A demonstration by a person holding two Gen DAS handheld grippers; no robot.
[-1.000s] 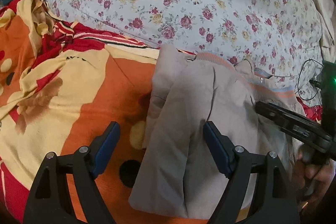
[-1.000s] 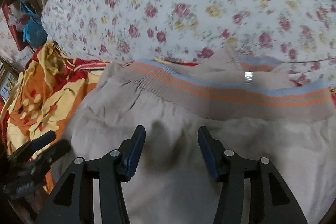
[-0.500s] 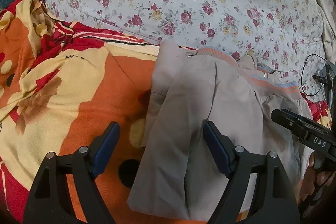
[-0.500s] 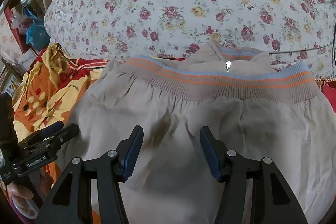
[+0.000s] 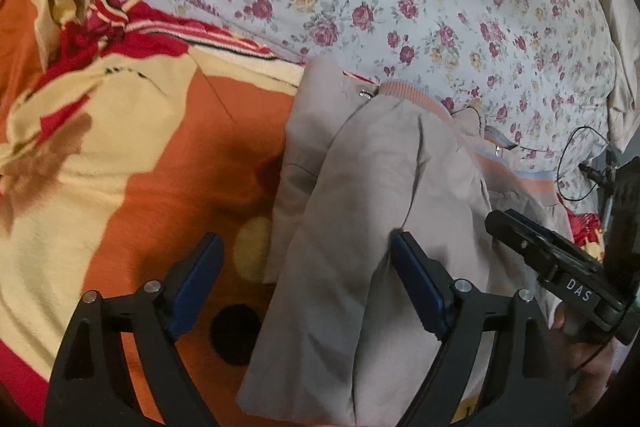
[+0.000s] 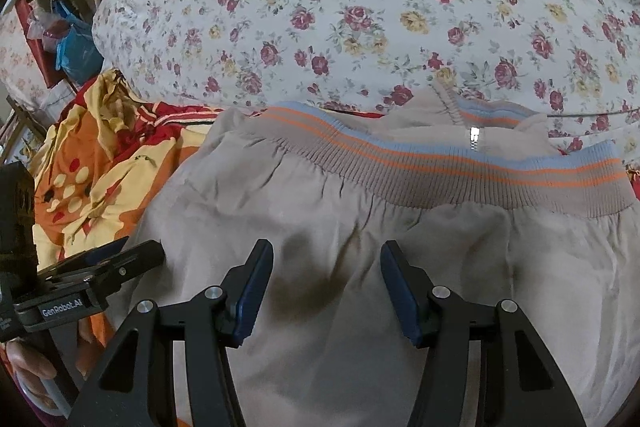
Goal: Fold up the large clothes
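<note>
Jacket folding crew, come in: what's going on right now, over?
Both grippers open, left gripper just widened, right gripper hovering over cloth. Beige jacket partly folded on orange blanket, striped hem by floral pillow. Nothing in the way.

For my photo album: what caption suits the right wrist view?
Open right gripper hovering over a beige jacket with a striped ribbed hem, lying beside a floral quilt.
</note>
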